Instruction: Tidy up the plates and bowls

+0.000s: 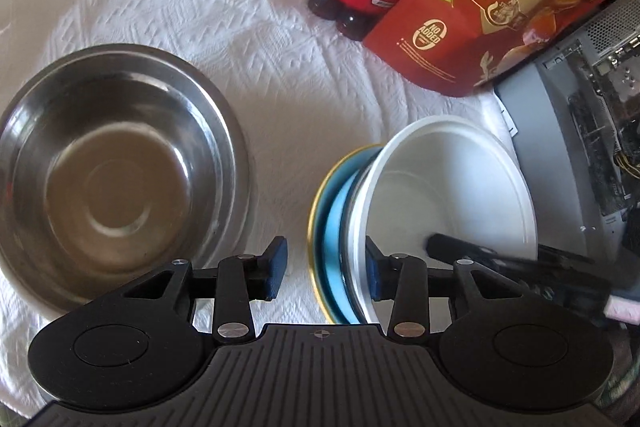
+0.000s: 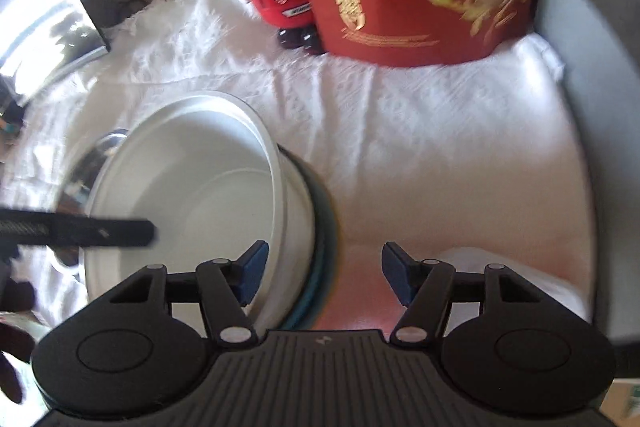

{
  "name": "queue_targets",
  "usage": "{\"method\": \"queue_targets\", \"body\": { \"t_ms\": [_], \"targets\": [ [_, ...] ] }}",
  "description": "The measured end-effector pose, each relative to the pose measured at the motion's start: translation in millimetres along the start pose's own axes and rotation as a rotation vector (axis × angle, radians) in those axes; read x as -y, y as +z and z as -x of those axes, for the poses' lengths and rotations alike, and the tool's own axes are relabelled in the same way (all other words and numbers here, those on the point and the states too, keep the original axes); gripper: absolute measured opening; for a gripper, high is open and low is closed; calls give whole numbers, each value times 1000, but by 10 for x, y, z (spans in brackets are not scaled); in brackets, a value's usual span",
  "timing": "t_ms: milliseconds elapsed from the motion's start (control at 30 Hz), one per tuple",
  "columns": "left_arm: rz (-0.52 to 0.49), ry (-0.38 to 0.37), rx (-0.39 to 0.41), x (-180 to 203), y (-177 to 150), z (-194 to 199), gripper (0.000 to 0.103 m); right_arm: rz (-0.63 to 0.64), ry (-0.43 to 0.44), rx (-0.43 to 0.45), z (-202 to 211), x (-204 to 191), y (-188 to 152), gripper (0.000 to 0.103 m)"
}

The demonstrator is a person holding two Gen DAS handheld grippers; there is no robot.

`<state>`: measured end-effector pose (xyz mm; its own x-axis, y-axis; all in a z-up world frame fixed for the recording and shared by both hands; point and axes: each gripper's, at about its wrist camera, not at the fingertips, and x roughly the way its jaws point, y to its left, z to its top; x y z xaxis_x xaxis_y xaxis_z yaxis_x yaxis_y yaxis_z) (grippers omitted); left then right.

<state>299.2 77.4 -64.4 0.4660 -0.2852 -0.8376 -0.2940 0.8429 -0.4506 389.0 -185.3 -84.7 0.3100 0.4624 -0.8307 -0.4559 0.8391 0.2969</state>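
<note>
Stacking partly done: white bowl (image 1: 452, 187) sits tilted on blue plate (image 1: 332, 227), seemingly atop a metal dish; steel bowl (image 1: 116, 167) apart, unstacked. Left gripper (image 1: 326, 269) and right gripper (image 2: 322, 273) both agape, straddling the stack's rims, gripping nothing.

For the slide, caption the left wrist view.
Open left gripper straddling the rims of a white bowl stacked on a blue plate, steel bowl alongside on white cloth.
</note>
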Motion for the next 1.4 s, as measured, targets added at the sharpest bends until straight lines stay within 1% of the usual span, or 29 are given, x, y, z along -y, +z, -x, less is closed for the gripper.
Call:
{"method": "queue_targets", "body": {
  "t_ms": [100,167,200,233,300,367,467,567,667,767,867,967,1000,1067,1133,1267,1400],
  "targets": [
    [7,-27,-28,41,-12,-34,42,-34,62,-61,-178,56,94,64],
    [1,-18,-33,77,-20,-77,45,-72,108,-112,-302,82,124,64],
    [-8,-15,-33,98,-20,-100,48,-94,136,-133,-352,101,123,64],
    [-15,-14,-29,118,-19,-115,53,-119,164,-142,-371,129,118,64],
    [-26,-13,-25,157,-13,-131,57,-151,219,-164,-393,162,103,64],
    [-34,-4,-30,173,-9,-135,56,-176,254,-176,-400,175,75,65],
    [-45,0,-36,161,-3,-114,56,-180,238,-170,-373,128,30,66],
    [-61,14,-63,114,26,-80,56,-171,216,-169,-331,24,-7,68],
    [-88,43,-59,56,32,-5,56,-172,211,-202,-324,-91,-39,70],
    [-97,52,-66,-18,15,61,56,-166,229,-229,-376,-222,-72,69],
    [-118,45,-82,-42,-29,77,56,-124,220,-226,-398,-365,-143,69],
    [-134,36,-79,-33,-28,91,56,-77,170,-199,-390,-473,-174,69],
    [-137,33,-80,-32,-24,96,56,-83,164,-191,-392,-481,-180,71],
    [-134,29,-83,-42,-28,94,56,-107,169,-186,-405,-483,-194,77],
    [-133,20,-86,-58,-25,95,56,-134,176,-186,-424,-472,-204,77],
    [-148,16,-90,-57,-19,92,56,-134,178,-185,-433,-473,-199,77],
    [-143,1,-96,-79,-15,105,55,-179,232,-196,-451,-385,-206,77]
  ]
}}
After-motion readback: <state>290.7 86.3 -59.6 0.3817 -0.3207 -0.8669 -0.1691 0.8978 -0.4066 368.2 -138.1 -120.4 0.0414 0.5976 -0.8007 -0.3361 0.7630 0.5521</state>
